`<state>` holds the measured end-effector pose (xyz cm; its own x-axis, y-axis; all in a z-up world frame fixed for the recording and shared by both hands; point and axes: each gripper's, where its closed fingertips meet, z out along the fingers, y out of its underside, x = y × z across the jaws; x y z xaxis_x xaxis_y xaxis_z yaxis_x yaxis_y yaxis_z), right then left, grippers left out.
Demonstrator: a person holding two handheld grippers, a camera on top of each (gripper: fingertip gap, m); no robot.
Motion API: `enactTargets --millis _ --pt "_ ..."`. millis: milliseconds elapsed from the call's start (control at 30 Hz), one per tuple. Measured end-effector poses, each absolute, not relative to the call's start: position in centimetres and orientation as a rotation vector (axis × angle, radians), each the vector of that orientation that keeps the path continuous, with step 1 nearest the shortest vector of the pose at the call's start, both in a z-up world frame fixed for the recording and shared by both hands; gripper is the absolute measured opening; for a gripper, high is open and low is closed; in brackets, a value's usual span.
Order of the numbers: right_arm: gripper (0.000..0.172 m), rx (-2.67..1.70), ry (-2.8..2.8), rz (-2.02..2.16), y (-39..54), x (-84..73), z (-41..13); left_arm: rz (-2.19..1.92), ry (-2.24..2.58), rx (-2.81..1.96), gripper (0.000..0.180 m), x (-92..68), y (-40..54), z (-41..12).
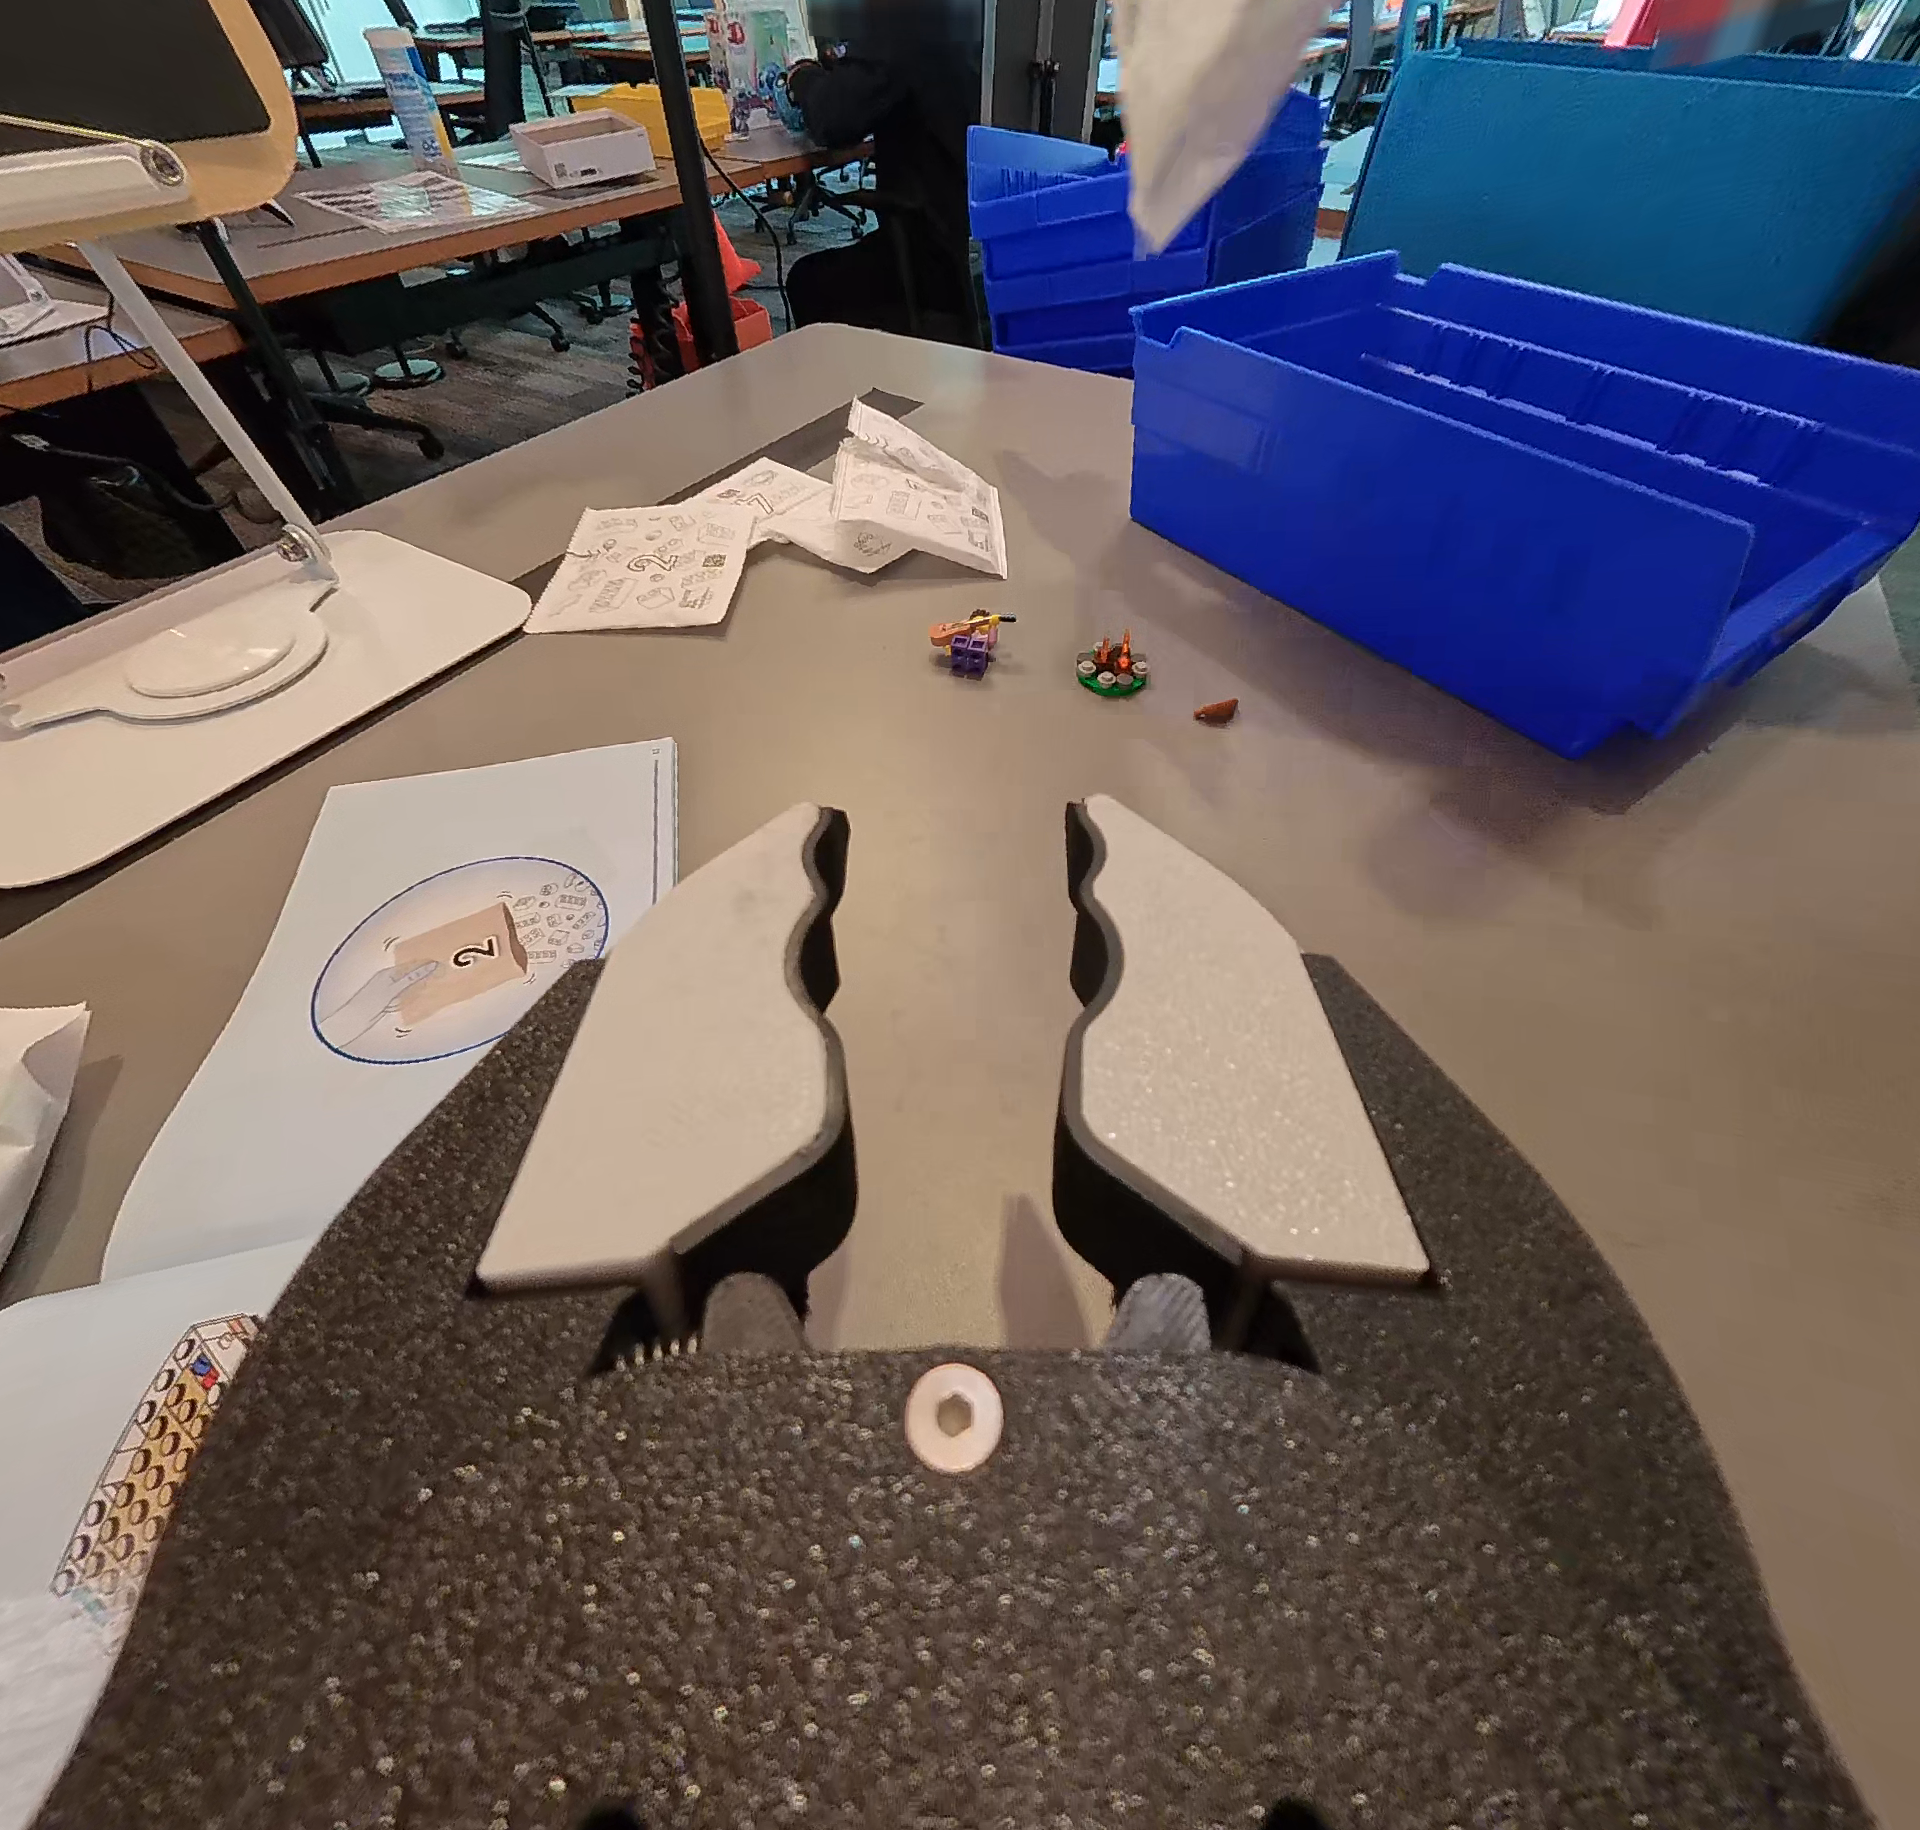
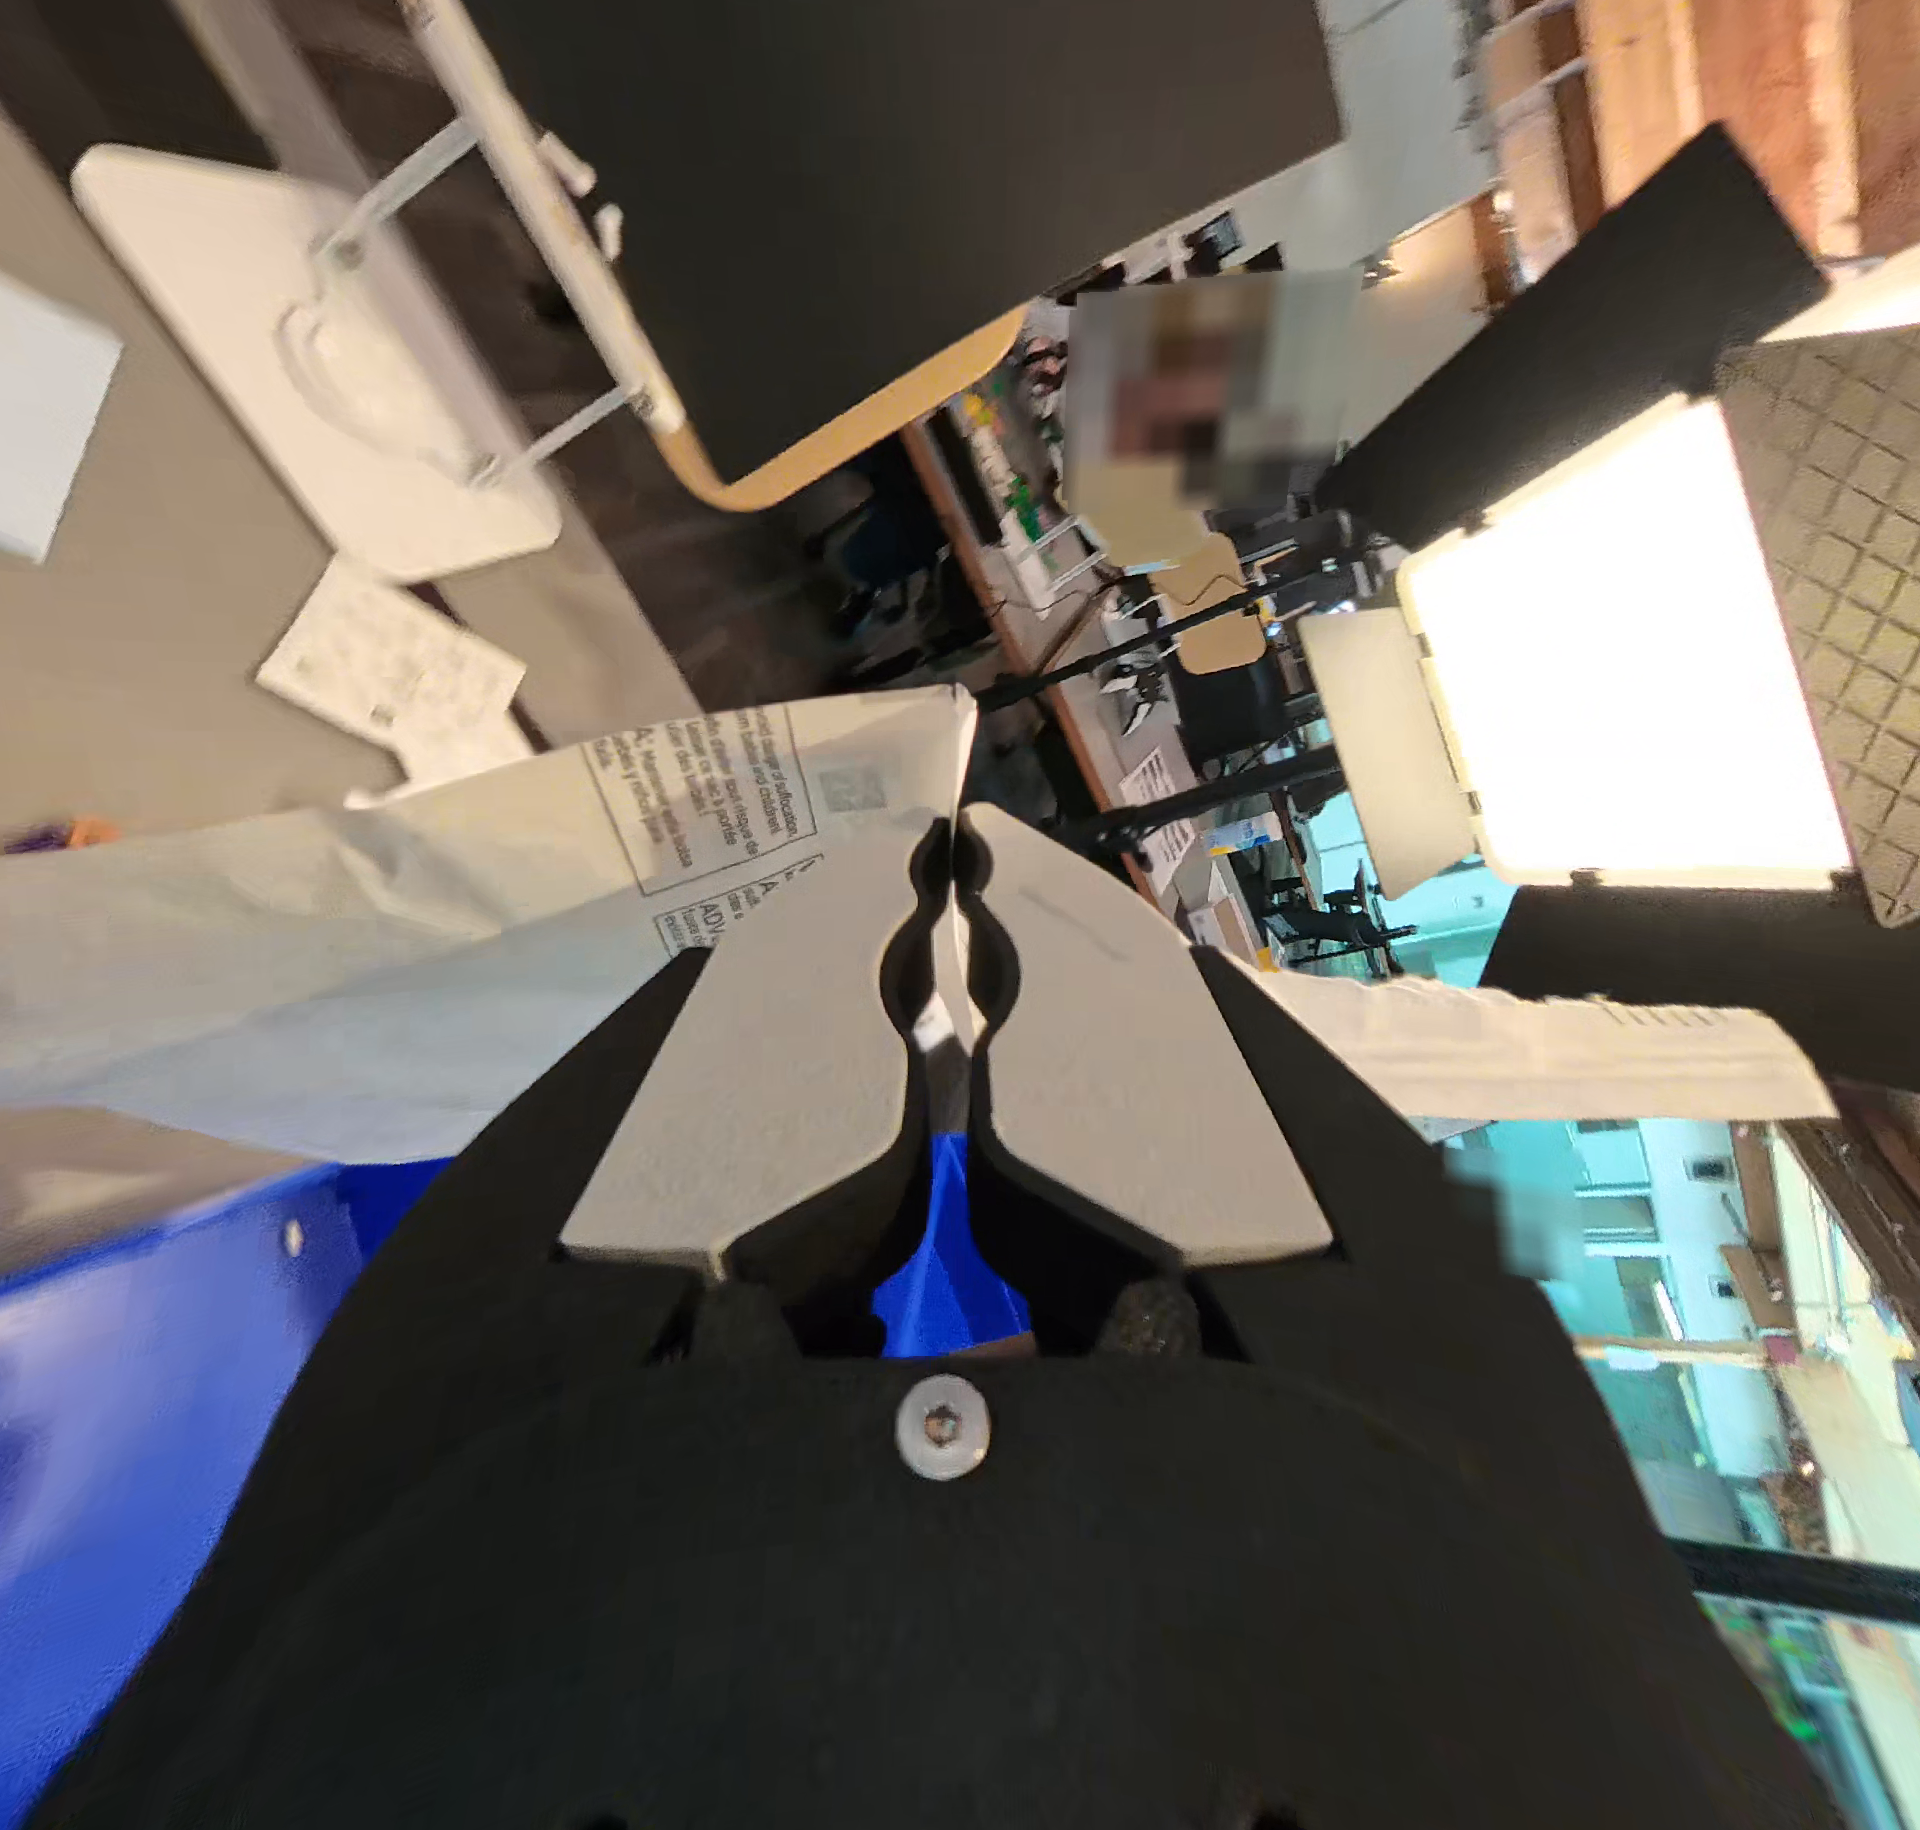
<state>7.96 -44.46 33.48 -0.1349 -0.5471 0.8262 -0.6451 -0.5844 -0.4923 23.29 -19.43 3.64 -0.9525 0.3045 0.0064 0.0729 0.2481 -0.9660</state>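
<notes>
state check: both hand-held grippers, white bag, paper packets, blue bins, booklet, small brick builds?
Left hand-held gripper: open, nothing between its fingers, above the table.
Right hand-held gripper: shut on white paper bag, raised off the table.
Paper packets: torn open, crumpled, lying flat.
Blue bins: upright, nested, no contents visible.
Booklet: open, flat.
Purple build, campfire build: standing, untouched.

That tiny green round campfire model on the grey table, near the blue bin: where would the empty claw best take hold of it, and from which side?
Probably by the flat green disc of the campfire model, coming down from above with one finger on each side of its rim. The flames and grey studs on top look too small to pinch. The left claw is open, and there is bare table around the disc.
</notes>
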Motion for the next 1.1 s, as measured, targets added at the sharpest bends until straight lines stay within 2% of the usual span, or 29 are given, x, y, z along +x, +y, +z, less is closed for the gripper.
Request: enactTargets --millis 133,267,400,567,633,700,867,1100 --pt "0.000 1.839 -1.522 2.032 -46.4 11.3 34.0 1.784 -2.320 -0.352 0.041 23.4 -19.4 3.7" --pt "0.000 1.696 -1.652 2.157 -48.1 14.3 31.5 1.788 -2.311 -0.340 0.041 23.5 -19.4 3.9" --pt "0.000 1.669 -1.805 2.142 -48.7 17.1 25.2 1.797 -2.310 -0.332 0.041 23.7 -19.3 4.0" --pt "0.001 1.923 -2.007 1.814 -47.2 19.3 14.5 1.798 -2.315 -0.275 0.041 24.7 -19.1 4.2" --pt "0.008 2.035 -2.060 1.632 -46.3 19.1 10.9 1.776 -2.311 -0.247 0.041 25.0 -19.0 4.1" --pt "0.024 2.103 -2.085 1.493 -45.5 18.4 8.7 1.765 -2.308 -0.224 0.042 25.2 -19.0 4.0" --pt "0.053 2.194 -2.091 1.352 -42.8 15.7 8.1 1.813 -2.310 -0.210 0.046 26.0 -18.5 4.9" --pt "0.056 2.460 -2.017 1.423 -31.3 13.5 10.2 2.105 -2.219 -0.076 0.054 30.9 -13.4 10.0"
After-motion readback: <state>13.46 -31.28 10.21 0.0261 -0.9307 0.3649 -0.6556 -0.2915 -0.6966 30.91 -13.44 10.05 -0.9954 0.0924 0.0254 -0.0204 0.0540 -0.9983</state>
